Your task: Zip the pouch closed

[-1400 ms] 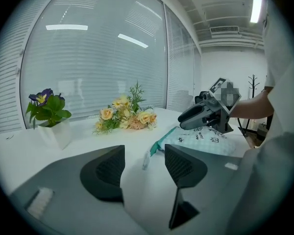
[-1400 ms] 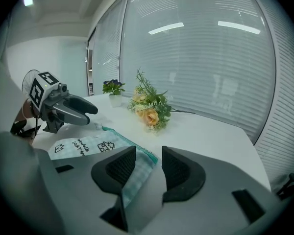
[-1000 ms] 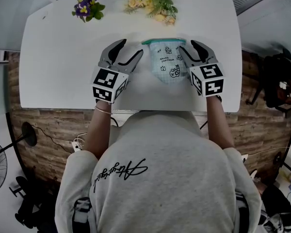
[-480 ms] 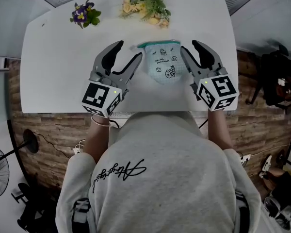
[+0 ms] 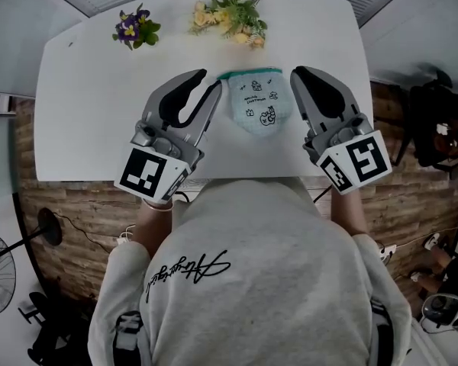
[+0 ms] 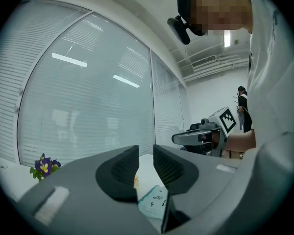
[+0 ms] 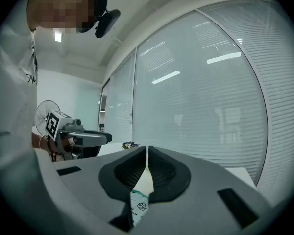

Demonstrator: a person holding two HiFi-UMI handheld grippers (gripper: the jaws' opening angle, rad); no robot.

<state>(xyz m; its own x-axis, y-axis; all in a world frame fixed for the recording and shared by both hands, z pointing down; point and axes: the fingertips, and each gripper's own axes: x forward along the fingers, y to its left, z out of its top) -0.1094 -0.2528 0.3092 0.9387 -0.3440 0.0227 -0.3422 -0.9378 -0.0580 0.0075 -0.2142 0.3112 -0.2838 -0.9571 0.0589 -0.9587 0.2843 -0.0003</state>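
Both raised since earlier, jaws just closing: left tool (image 6: 146, 154) narrowly apart, right tool (image 7: 147, 153) together; pouch (image 5: 257, 107) untouched.

Person's left gripper (image 5: 208, 80) held level, jaws just narrowed to an empty slit, right gripper (image 5: 299, 73) level, jaws just closed together, empty

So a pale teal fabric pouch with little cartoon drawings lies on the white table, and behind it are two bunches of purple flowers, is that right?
Not quite: only one bunch is purple. The head view shows a purple flower bunch on the left and a yellow flower bunch beside it. The rest holds: the pale teal fabric pouch with cartoon drawings lies on the white table, with the flowers behind it.
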